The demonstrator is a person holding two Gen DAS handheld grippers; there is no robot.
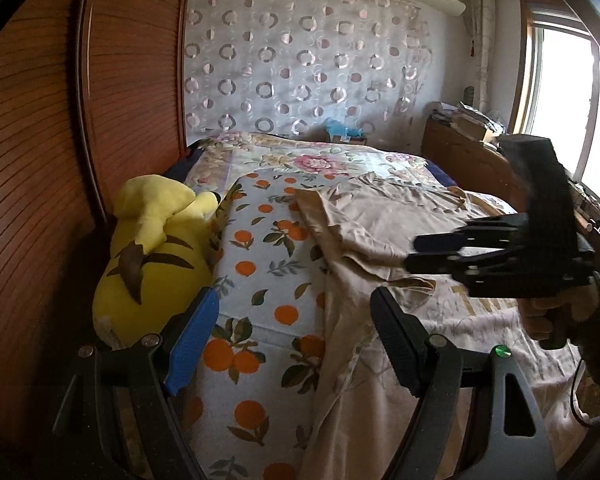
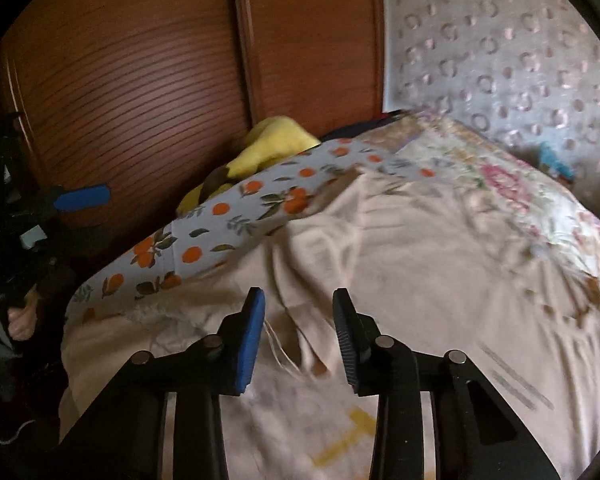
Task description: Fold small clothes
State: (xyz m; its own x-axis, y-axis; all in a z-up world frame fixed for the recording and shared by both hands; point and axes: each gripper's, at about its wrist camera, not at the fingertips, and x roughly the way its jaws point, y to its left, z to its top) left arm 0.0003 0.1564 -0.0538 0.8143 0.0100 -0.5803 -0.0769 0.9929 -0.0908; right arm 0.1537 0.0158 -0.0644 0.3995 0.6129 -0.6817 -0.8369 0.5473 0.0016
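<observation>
Nearby, yellow plush toy (image 1: 156,256), orange-print sheet (image 1: 260,256), beige garment (image 2: 420,264), both jaws apart.

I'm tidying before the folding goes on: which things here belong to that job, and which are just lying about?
For the job:
beige garment
left gripper
right gripper

Lying about:
yellow plush toy
orange-print cloth
floral bedspread
blue item by the curtain

Right claw (image 2: 298,312), jaws apart, hovers over rumpled beige garment (image 2: 420,264).
</observation>
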